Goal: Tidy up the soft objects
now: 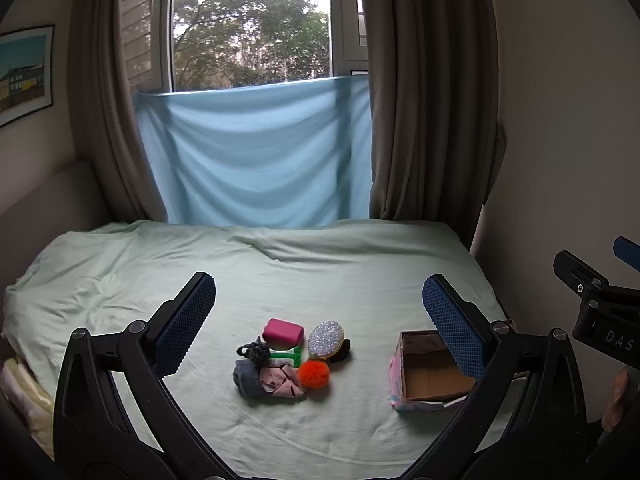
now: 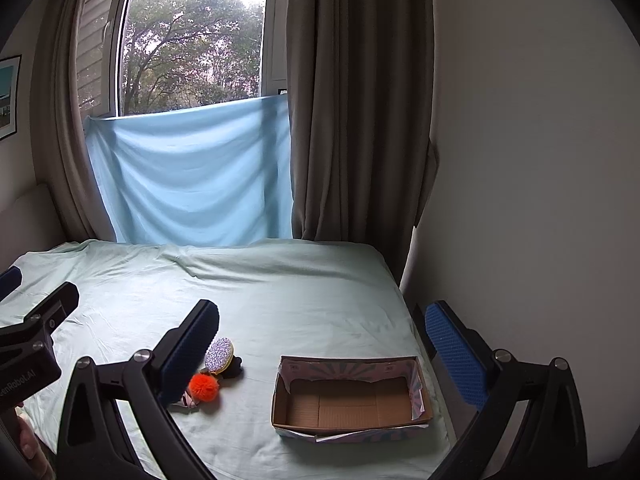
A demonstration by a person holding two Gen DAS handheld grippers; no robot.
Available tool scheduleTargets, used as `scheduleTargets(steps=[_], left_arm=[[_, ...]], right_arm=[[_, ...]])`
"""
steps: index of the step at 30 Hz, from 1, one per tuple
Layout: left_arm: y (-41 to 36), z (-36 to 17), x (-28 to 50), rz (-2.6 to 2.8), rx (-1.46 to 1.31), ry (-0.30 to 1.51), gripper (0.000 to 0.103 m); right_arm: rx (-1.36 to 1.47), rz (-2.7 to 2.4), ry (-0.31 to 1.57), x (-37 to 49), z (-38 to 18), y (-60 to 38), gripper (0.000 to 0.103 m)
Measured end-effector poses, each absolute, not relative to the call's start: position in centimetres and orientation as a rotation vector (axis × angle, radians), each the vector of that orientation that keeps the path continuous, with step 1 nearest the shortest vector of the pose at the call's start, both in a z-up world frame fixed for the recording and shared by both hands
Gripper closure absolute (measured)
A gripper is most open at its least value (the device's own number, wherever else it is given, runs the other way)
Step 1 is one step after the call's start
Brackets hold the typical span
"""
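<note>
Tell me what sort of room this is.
Most likely a bedroom: a bed under a pale green sheet fills the floor space, brown curtains frame a window, and a framed picture hangs on the wall.

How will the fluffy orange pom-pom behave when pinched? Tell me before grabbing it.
The fluffy orange pom-pom looks soft, so it would probably squash between the pads. Its round shape suggests it may roll if nudged. It touches the crumpled pink cloth, which might drag along.

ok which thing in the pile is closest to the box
The orange pom-pom, the fluffy ball at the pile's box-side edge. The pink pouch, grey sock and pink cloth all lie farther from the cardboard box.
</note>
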State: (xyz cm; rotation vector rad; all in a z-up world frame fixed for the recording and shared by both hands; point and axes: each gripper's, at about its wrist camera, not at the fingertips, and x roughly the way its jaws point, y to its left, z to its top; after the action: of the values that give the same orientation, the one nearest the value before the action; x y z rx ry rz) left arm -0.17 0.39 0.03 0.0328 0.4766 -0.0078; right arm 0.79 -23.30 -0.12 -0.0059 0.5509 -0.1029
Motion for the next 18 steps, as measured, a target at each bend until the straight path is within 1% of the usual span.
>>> scheduleTargets(steps=[18], left_arm=[[0.69,-0.01,-0.50,-0.010,0.024,0.470,0.000]], right_arm=[[-0.007,-0.100,0.543,0.68,-0.50,-23.09,0.000]])
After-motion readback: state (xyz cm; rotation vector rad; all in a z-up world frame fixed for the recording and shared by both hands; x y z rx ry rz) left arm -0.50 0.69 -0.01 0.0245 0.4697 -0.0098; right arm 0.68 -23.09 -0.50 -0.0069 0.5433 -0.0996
